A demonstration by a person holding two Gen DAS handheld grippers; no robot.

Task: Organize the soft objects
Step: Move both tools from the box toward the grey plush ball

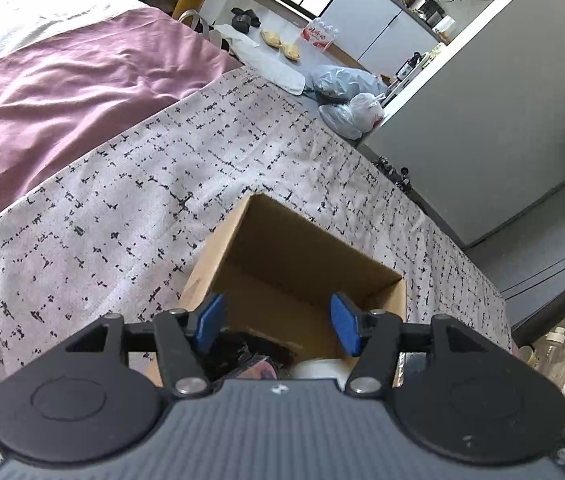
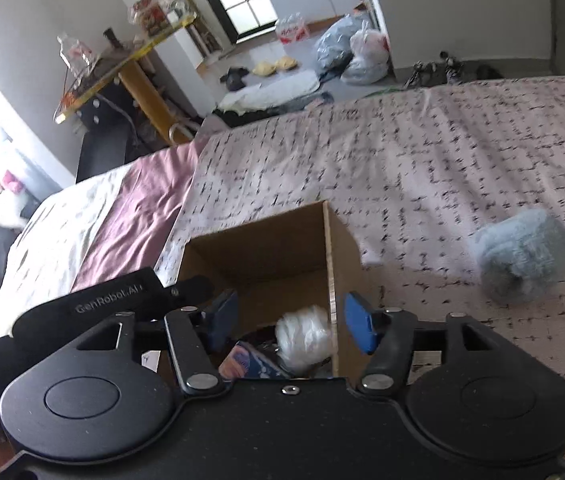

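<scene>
Where "GenRobot.AI" marks left gripper [image 2: 218, 318], box [image 2: 266, 256].

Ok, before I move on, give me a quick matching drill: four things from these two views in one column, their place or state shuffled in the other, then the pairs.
Things:
1. cardboard box
2. fluffy blue toy
3. white soft bundle
4. right gripper

Places or states:
A. inside the box
B. open, holding nothing
C. lying on the patterned bedspread, right of the box
D. standing open on the bed

Pairs: 1-D, 2-C, 3-A, 4-B
</scene>
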